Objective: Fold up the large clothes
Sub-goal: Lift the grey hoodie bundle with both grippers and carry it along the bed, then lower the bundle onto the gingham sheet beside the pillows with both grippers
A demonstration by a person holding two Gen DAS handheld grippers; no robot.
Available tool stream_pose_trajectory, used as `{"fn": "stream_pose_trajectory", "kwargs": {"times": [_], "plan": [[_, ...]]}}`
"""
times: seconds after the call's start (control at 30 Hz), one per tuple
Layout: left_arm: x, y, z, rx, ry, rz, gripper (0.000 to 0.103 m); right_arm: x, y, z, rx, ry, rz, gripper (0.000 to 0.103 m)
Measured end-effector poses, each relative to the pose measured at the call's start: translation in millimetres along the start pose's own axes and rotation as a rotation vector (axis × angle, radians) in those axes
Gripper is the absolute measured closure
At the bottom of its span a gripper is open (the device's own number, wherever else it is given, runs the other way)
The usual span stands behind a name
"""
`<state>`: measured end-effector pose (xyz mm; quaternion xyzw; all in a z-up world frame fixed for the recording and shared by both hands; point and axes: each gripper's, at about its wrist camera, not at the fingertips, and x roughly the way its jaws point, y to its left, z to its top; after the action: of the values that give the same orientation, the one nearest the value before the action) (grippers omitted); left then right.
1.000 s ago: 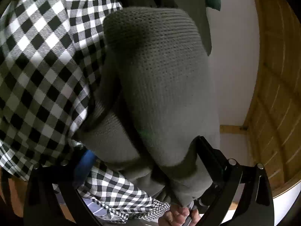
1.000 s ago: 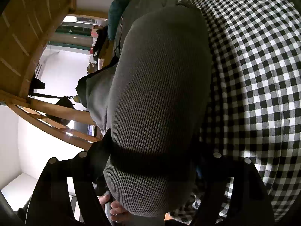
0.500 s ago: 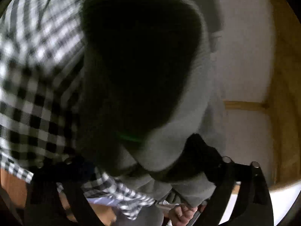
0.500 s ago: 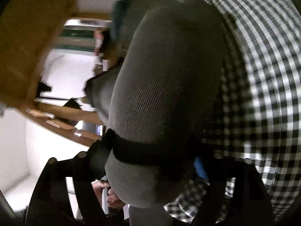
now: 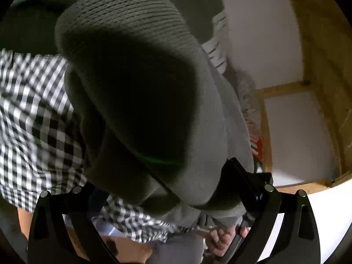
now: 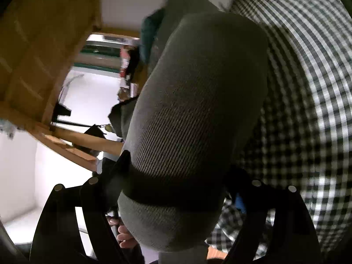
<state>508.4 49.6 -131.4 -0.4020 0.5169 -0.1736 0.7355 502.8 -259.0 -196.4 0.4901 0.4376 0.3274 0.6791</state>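
Filling most of both wrist views, a grey knitted garment (image 5: 136,70) bulges between each pair of tongs as a thick rolled fold. The left tongs (image 5: 167,189) clamp the fold from both sides: the right finger (image 5: 237,176) presses into the knit, while the left finger is largely hidden behind the cloth. The right tongs (image 6: 176,189) likewise grip the garment (image 6: 198,110), its ribbed bulk squeezed between the two black fingers; their jaws have just been closing a little, with the knit between them, though they stand wide because the fold is thick. A black-and-white checked cloth (image 5: 33,114) lies beneath and beside the garment, covering the tabletop; in the right view the same checked cloth (image 6: 308,88) spreads along the right side. Part of a hand (image 5: 222,237) shows at the lower edge of the left view, and fingers of a hand (image 6: 123,235) appear below the knit in the right view. Wooden panelling (image 6: 39,44) and a white wall (image 5: 259,33) stand behind. No container is visible in either view.
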Motion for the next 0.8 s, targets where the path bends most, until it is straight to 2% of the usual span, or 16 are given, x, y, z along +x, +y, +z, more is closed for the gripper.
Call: {"fn": "stream_pose_trajectory", "kwargs": {"times": [0.03, 0.07, 0.13, 0.2, 0.23, 0.3, 0.37, 0.43, 0.5, 0.53, 0.6, 0.7, 0.8], "plan": [[4, 9, -1, -0.034, 0.017, 0.005, 0.008, 3, -4, -2, -0.002, 0.004, -0.009, 0.023], [7, 11, 0, -0.026, 0.013, 0.007, 0.008, 6, -7, -4, -0.010, 0.006, -0.010, 0.023], [1, 3, -5, 0.031, -0.019, 0.008, 0.008, 3, -1, -10, -0.059, -0.024, 0.000, 0.025], [-10, -21, -7, 0.099, -0.060, 0.009, 0.008, -2, 15, -15, -0.076, -0.064, 0.048, 0.025], [-25, -34, -19, 0.140, -0.067, 0.027, 0.008, -9, 23, -13, -0.085, -0.070, 0.066, 0.025], [-31, -56, -14, 0.156, -0.058, 0.038, 0.008, -19, 37, -11, -0.105, -0.076, 0.078, 0.025], [-27, -72, -14, 0.147, -0.044, 0.030, 0.008, -25, 50, -9, -0.106, -0.061, 0.065, 0.025], [-39, -63, -6, 0.128, -0.027, 0.029, 0.008, -26, 56, -9, -0.100, -0.045, 0.035, 0.024], [-42, -57, -11, 0.106, -0.013, 0.060, 0.008, -24, 60, -10, -0.092, -0.030, 0.000, 0.024], [-47, -50, -13, 0.117, -0.016, 0.072, 0.008, -23, 62, -12, -0.099, -0.027, -0.014, 0.025], [-56, -70, -19, 0.184, -0.047, 0.088, 0.008, -28, 66, -21, -0.128, -0.044, 0.005, 0.025], [-77, -96, -32, 0.296, -0.119, 0.048, 0.008, -40, 74, -26, -0.151, -0.075, 0.074, 0.025], [-84, -111, -41, 0.349, -0.158, -0.005, 0.008, -59, 94, -20, -0.189, -0.105, 0.108, 0.025]]}}
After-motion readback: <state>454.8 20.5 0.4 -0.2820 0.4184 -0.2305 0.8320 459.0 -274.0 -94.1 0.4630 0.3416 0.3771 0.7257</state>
